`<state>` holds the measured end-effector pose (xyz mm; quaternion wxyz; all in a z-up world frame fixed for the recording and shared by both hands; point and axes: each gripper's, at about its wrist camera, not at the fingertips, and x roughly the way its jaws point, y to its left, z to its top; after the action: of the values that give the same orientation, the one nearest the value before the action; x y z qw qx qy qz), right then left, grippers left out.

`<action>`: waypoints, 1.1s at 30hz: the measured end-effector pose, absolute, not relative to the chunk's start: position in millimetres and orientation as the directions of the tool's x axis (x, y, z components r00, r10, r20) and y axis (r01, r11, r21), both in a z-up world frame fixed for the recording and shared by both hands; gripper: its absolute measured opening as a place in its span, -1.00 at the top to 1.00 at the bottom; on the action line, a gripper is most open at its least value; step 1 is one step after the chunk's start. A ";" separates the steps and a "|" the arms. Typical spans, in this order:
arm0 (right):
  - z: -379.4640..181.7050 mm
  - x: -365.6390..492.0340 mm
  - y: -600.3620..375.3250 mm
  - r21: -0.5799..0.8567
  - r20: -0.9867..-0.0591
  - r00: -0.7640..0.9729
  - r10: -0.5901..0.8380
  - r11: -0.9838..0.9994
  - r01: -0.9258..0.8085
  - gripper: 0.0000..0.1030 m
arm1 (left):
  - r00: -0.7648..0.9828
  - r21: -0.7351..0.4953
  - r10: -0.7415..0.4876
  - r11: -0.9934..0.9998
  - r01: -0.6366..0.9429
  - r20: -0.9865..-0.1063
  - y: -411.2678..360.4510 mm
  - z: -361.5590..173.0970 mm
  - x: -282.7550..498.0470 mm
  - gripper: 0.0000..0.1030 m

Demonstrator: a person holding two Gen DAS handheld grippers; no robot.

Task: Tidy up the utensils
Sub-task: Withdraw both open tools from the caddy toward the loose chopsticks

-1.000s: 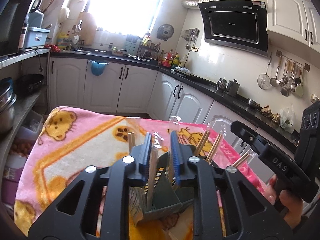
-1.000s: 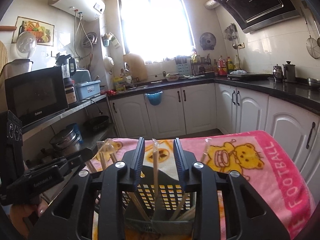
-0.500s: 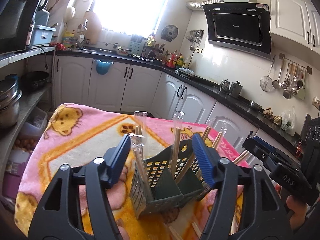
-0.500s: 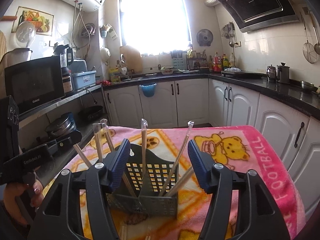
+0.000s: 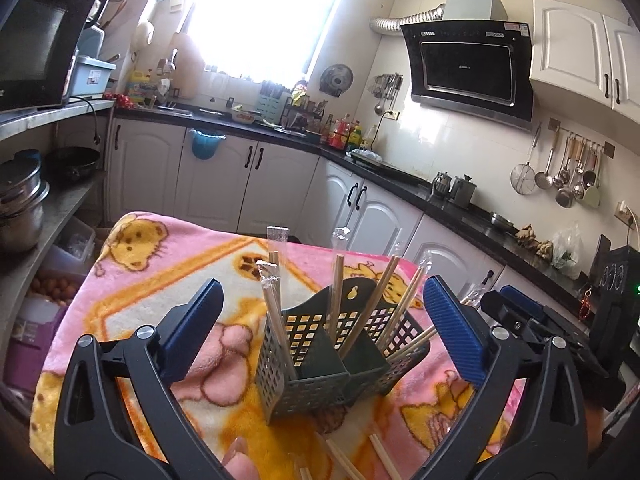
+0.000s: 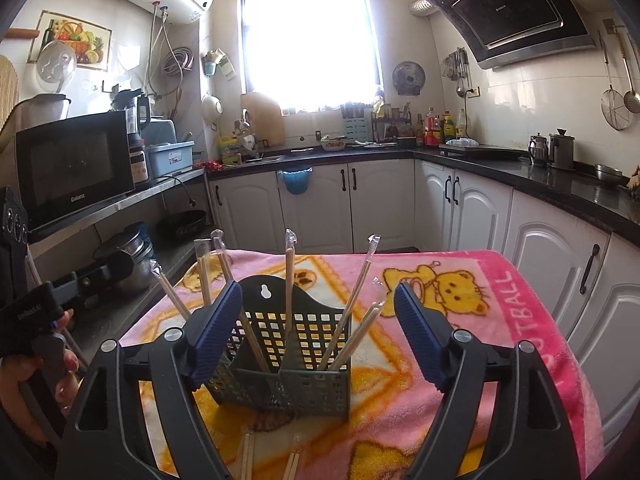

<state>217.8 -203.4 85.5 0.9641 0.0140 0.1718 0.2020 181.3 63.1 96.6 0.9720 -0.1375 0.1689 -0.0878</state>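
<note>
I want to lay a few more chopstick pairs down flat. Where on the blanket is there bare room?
Free: the blanket right of the basket, toward the FOOTBALL border, and the far strip behind it. Crowded: the near edge, where wrapped chopsticks lie, and the open left gripper and right gripper flanking the basket.

Caddy (image 6: 296, 364): matt dark-green perforated plastic. Chopsticks (image 6: 289, 280): pale wood, clear glossy wrappers. Blanket (image 6: 460, 344): fuzzy pink fleece cloth.

A dark green utensil basket (image 6: 288, 364) with grid-pattern holes and a raised back with a hanging hole stands upright at lower centre of the frame. Wrapped chopsticks (image 6: 289, 280) stand in its compartments, leaning outward at different angles. More chopsticks (image 5: 348, 460) lie flat at the bottom edge, just before the basket.
</note>
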 end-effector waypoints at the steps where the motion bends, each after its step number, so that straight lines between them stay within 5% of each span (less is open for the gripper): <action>1: 85.6 216.6 -204.0 0.092 -0.325 0.862 0.390 0.920 -0.382 -0.49 | 0.929 -0.293 -0.214 0.948 0.123 -0.302 62.6 97.5 179.8 -0.79; 33: 63.4 191.1 -211.3 0.088 -0.392 0.833 0.391 0.917 -0.390 -0.54 | 0.886 -0.271 -0.204 0.958 0.093 -0.416 44.4 51.0 157.1 -0.79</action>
<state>191.1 -211.3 63.4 0.9573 0.0021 0.2050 0.2040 157.1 44.4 51.0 0.9634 -0.1225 0.2258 -0.0770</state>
